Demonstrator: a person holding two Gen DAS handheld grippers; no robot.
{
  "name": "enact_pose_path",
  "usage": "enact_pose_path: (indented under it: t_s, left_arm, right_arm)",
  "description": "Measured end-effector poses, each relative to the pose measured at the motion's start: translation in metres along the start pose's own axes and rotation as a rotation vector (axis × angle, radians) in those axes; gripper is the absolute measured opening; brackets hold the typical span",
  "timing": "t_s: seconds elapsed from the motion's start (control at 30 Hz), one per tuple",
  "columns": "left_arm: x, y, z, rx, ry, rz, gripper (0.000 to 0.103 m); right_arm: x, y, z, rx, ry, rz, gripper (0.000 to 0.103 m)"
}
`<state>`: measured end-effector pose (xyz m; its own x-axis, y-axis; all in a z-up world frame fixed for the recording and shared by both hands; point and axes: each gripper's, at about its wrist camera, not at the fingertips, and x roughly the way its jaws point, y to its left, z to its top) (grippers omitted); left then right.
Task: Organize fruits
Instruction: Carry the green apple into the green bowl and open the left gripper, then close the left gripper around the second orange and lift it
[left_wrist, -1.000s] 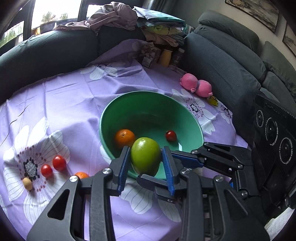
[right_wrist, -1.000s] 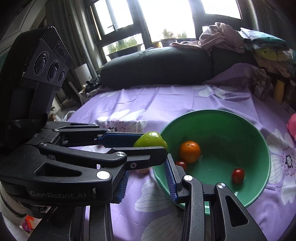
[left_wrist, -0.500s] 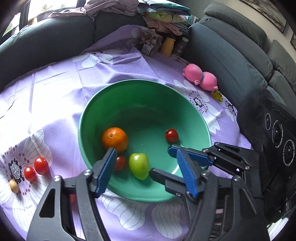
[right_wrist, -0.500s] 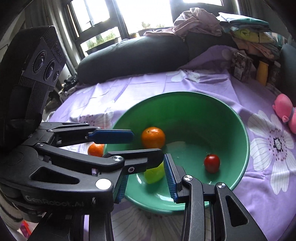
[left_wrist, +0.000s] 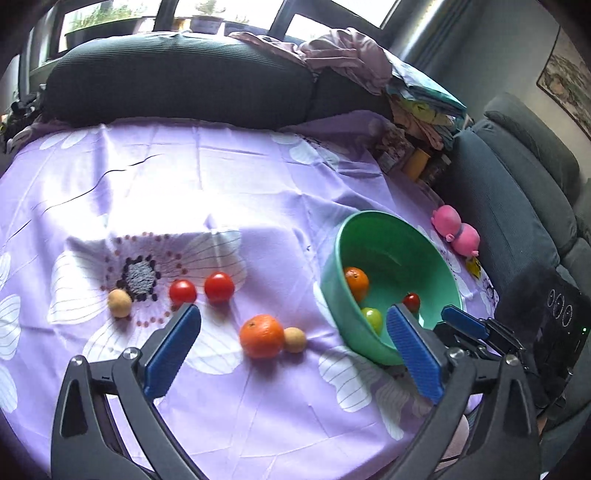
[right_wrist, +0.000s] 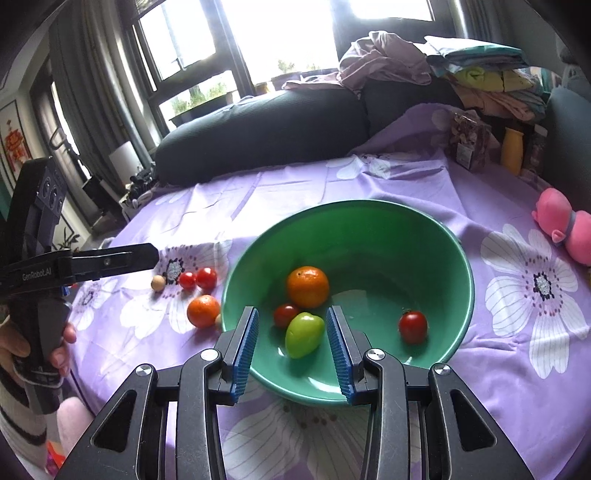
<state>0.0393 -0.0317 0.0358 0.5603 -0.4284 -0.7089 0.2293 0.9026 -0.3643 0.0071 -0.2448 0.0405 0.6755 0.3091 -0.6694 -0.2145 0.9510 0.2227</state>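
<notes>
Your left gripper (left_wrist: 291, 341) has its fingers spread wide and empty above the loose orange (left_wrist: 261, 336). Your right gripper (right_wrist: 291, 345), fingers apart, holds nothing; the green fruit (right_wrist: 303, 334) lies at 6 o'clock in the bowl (right_wrist: 458, 240).

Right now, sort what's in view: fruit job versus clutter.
Job: green bowl holding green fruit, orange, two tomatoes; loose on the cloth, orange, two tomatoes, two small tan fruits.
Clutter: pink plush toy, clothes pile, yellow bottle.
</notes>
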Motion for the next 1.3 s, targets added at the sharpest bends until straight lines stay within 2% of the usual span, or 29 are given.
enact_pose_path:
  t_s: [0.13, 0.2, 0.33, 0.43, 0.5, 0.63, 0.73, 0.83, 0.93, 1.13, 1.3]
  left_arm:
    - [-0.012, 0.020, -0.009, -0.061, -0.004, 0.020, 0.102]
    - [-0.016, 0.025, -0.015, -0.085, -0.012, 0.029, 0.102]
    - [-0.021, 0.036, -0.028, -0.142, -0.041, 0.051, 0.102]
    - [-0.016, 0.043, -0.037, -0.151, -0.001, -0.010, 0.102]
    - [-0.015, 0.045, -0.041, -0.143, 0.017, -0.040, 0.102]
    - [-0.015, 0.048, -0.042, -0.123, 0.027, -0.033, 0.102]
    - [-0.012, 0.053, -0.041, -0.129, 0.026, -0.074, 0.102]
    - [-0.001, 0.054, -0.036, -0.121, 0.062, -0.055, 0.102]
    - [0.009, 0.051, -0.031, -0.078, 0.070, -0.026, 0.102]
    - [0.033, 0.049, -0.026, 0.004, 0.116, -0.076, 0.099]
    - [0.050, 0.047, -0.025, 0.058, 0.142, -0.097, 0.092]
  right_arm:
    - [-0.004, 0.019, 0.000, -0.051, -0.003, 0.048, 0.039]
    - [-0.003, 0.032, -0.002, -0.091, 0.003, 0.076, 0.043]
    - [0.003, 0.060, -0.009, -0.173, 0.038, 0.144, 0.046]
    - [0.016, 0.076, -0.015, -0.212, 0.080, 0.163, 0.046]
    - [0.025, 0.083, -0.019, -0.226, 0.111, 0.168, 0.046]
    - [0.038, 0.096, -0.025, -0.263, 0.149, 0.173, 0.046]
    - [0.049, 0.101, -0.024, -0.280, 0.162, 0.155, 0.046]
    - [0.059, 0.103, -0.020, -0.287, 0.172, 0.135, 0.046]
    - [0.069, 0.108, -0.017, -0.301, 0.182, 0.120, 0.046]
    - [0.087, 0.114, -0.016, -0.328, 0.203, 0.104, 0.046]
    - [0.097, 0.119, -0.014, -0.360, 0.209, 0.087, 0.046]
